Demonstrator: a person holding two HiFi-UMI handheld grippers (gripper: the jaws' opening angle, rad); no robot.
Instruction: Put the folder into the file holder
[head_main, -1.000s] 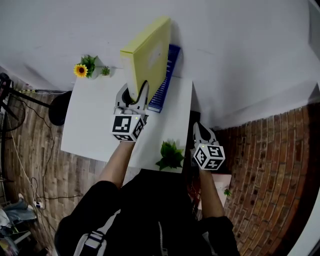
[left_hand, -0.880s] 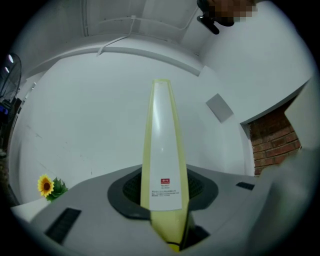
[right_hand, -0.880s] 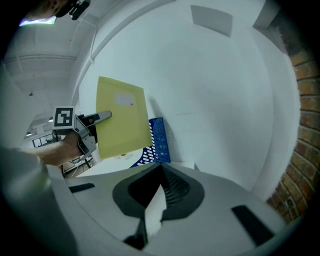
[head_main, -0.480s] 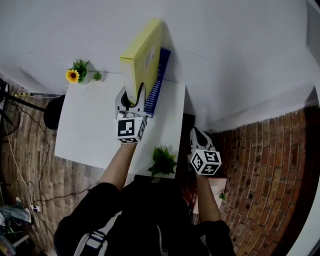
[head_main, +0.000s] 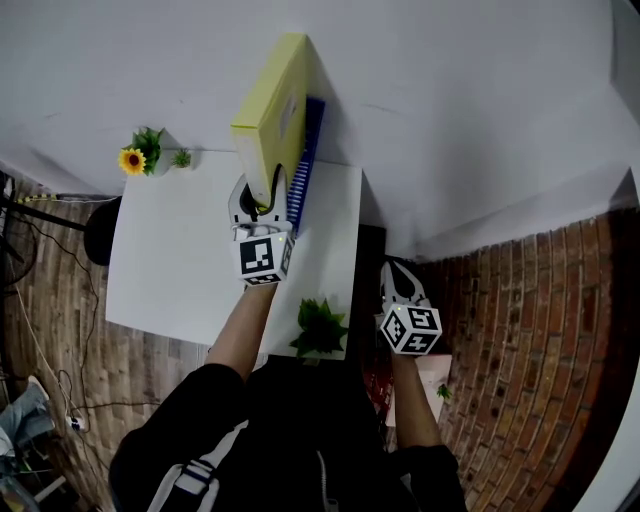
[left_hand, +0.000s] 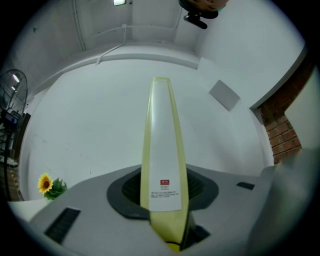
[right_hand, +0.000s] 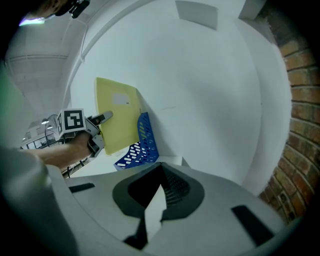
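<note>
On the white table (head_main: 170, 270), against the wall, a blue file holder (head_main: 303, 160) stands with a yellow folder (head_main: 270, 110) upright just to its left. The folder is not in the holder, and I cannot tell whether the two touch. The left gripper (head_main: 258, 195) holds the folder by its lower end.

The head view alone shows the whole layout: a sunflower (head_main: 131, 160) at the table's far left corner, a green plant (head_main: 318, 328) at its near edge, and the right gripper (head_main: 400, 285) off the table's right side, well apart from the folder.

The left gripper view looks along the folder's narrow spine and shows a white label with a small red mark on it. The right gripper view gives the side that the others miss: the folder's broad yellow face (right_hand: 117, 120) and the holder's slotted blue wall (right_hand: 140, 145) just beside it.

The left jaws stand partly apart, and their pads press on the folder's two sides. The right jaws are closed at the tips, with nothing between them.
</note>
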